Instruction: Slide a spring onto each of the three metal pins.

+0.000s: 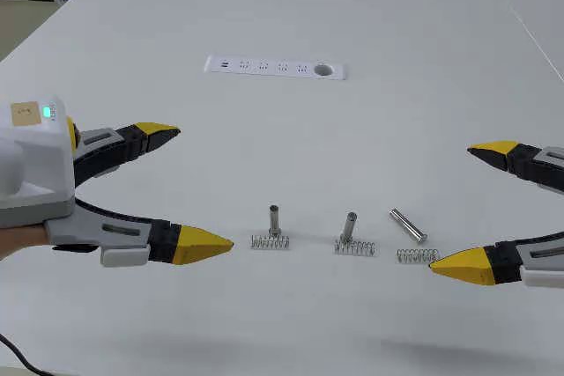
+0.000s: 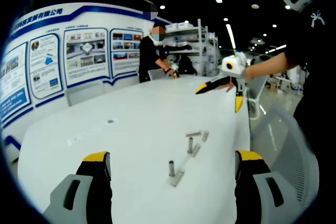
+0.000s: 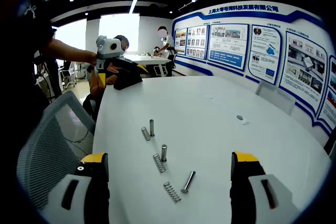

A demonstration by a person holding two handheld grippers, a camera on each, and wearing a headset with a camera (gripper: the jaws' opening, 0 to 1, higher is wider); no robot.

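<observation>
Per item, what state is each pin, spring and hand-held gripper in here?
left pin: upright, no spring on it
middle pin: upright, no spring on it
right pin: lying on its side, no spring on it
left spring: lying loose
middle spring: lying loose
right spring: lying loose
left hand-held gripper: open, empty
right hand-held gripper: open, empty

This is an office-like showroom: a large white table point(image 1: 352, 6) with an inset power strip point(image 1: 275, 67), blue-trimmed display boards point(image 3: 236, 45) on the wall behind it, a mesh chair point(image 3: 47, 150) beside it, shelving point(image 2: 202, 43) beyond it.
</observation>
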